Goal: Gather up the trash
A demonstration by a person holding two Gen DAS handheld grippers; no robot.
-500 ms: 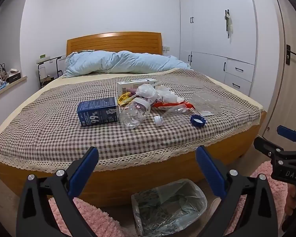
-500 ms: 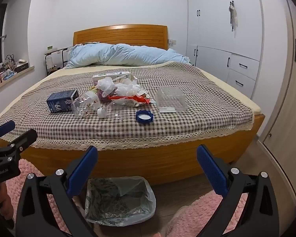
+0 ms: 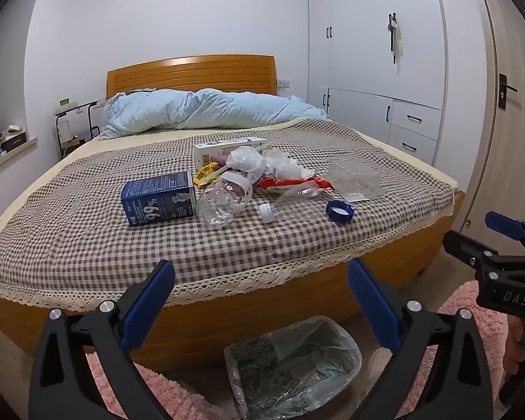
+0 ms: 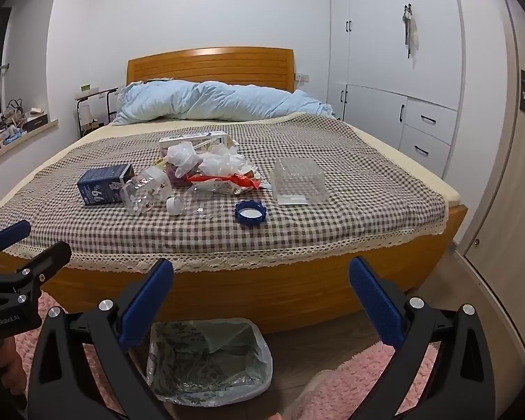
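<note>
The trash lies in a loose heap on the bed (image 3: pixel 70 245), on a brown-and-white checked cover with a lace hem. Nearest the foot sits a round blue lid (image 4: pixel 250 212), ridged at its rim, white inside, open side up. Left of it a small white cap (image 4: pixel 174 205) rests just beside a clear crumpled bottle (image 3: pixel 225 197), which lies on its side with its base toward the foot of the bed and its neck pointing back into the heap. Touching the bottle on its left is a dark blue carton (image 3: pixel 159 197), boxy, lying flat, its long axis across the bed. To the right stands a clear plastic box (image 4: pixel 299 182), squarish and ribbed, apart from the rest. Behind these lie a red wrapper (image 4: pixel 227 180), scrunched white plastic bags (image 4: pixel 220 161) and a long white carton (image 3: pixel 227 147) set crosswise.

On the floor at the foot of the bed stands a bin (image 4: pixel 206 360) lined with a thin, wrinkled clear bag, beside a shaggy pink rug (image 4: pixel 360 378).

The left gripper (image 3: pixel 260 301) and the right gripper (image 4: pixel 260 301) hang side by side before the bed's wooden frame, above the bin, tilted gently downward toward the heap. Both have black arms with blue padded fingers spread wide, nothing between them. A hand shows at each handle's edge.

A rumpled pale blue duvet (image 3: pixel 206 112) lies against the slatted wooden headboard (image 3: pixel 192 73); smooth white wardrobes (image 3: pixel 378 52) fill the right wall.
</note>
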